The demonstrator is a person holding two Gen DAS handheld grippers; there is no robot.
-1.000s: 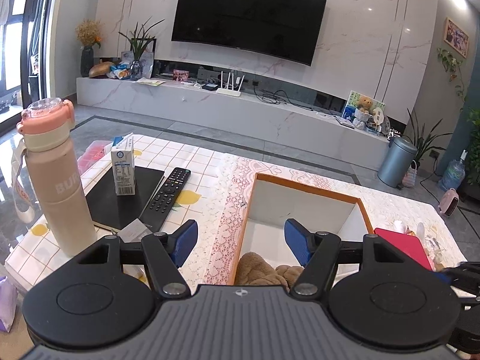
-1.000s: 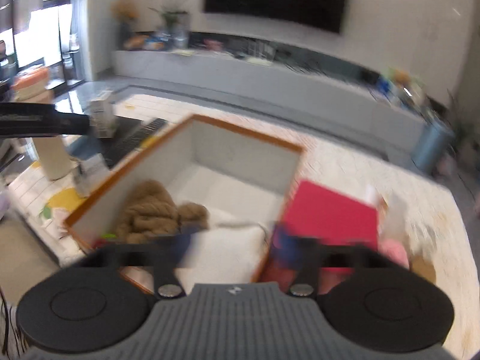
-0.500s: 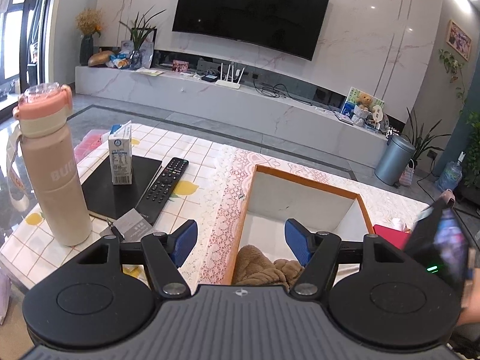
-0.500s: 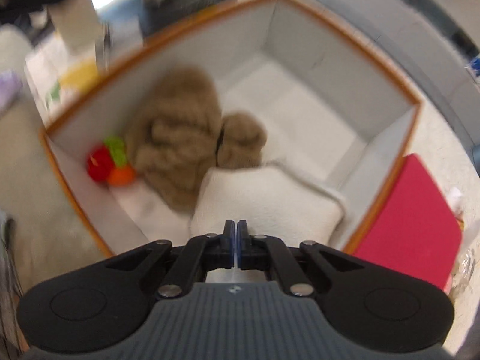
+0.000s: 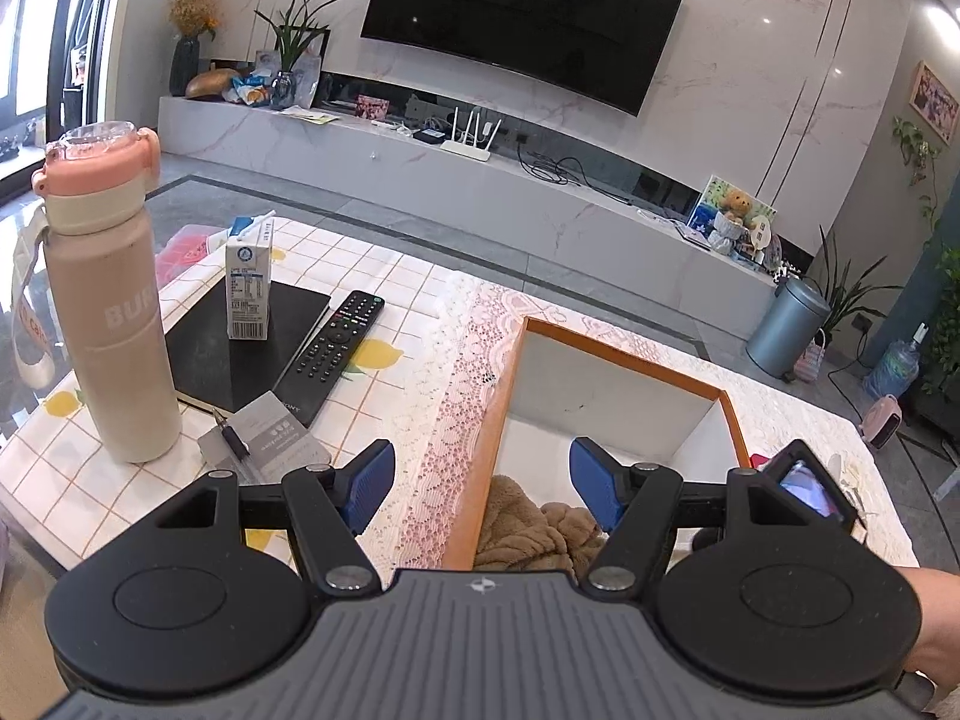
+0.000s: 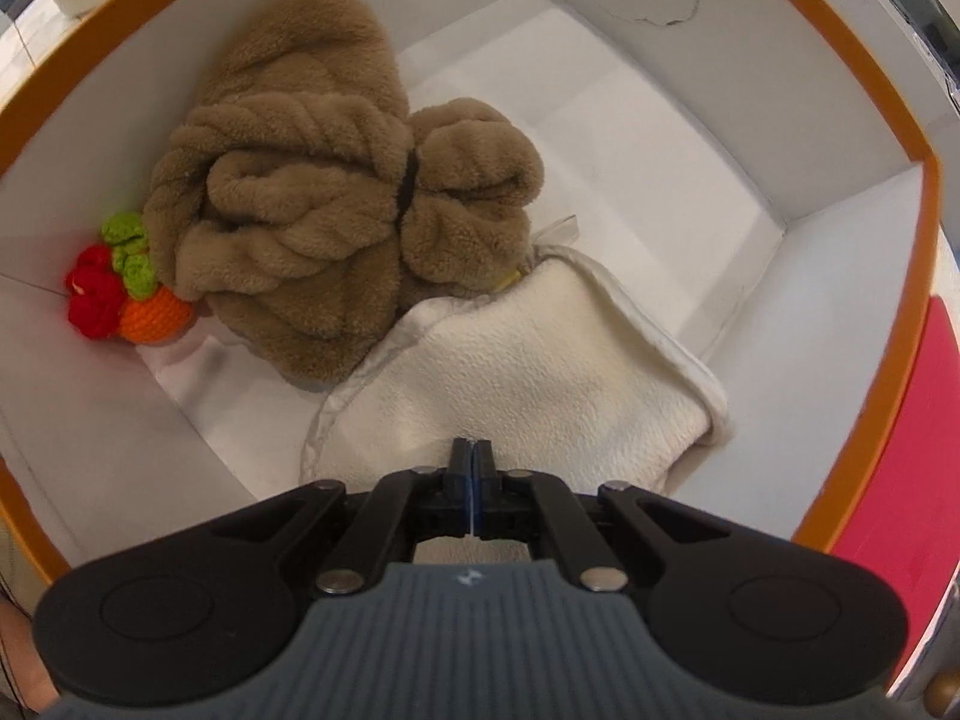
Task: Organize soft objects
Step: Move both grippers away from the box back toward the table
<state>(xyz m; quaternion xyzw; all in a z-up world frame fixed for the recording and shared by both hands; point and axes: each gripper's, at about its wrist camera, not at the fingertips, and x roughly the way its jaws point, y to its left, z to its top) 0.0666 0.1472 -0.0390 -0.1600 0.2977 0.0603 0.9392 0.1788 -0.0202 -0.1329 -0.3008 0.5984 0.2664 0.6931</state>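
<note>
Soft brown towel (image 6: 312, 204), cream cloth (image 6: 528, 384) and crocheted fruit (image 6: 120, 294) lie in the orange-rimmed box (image 6: 870, 78); right gripper (image 6: 472, 456) pinched together above the cream cloth, left gripper (image 5: 483, 483) spread apart, empty.

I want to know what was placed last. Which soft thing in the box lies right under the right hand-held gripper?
The folded cream towel, directly below the shut right hand-held gripper; the brown plush and crochet fruit lie farther off.

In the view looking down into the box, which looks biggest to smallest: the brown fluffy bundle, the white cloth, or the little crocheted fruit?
1. Brown fluffy bundle
2. White cloth, though the claw hides part, so these two are close
3. Crocheted fruit, clearly smallest
</note>
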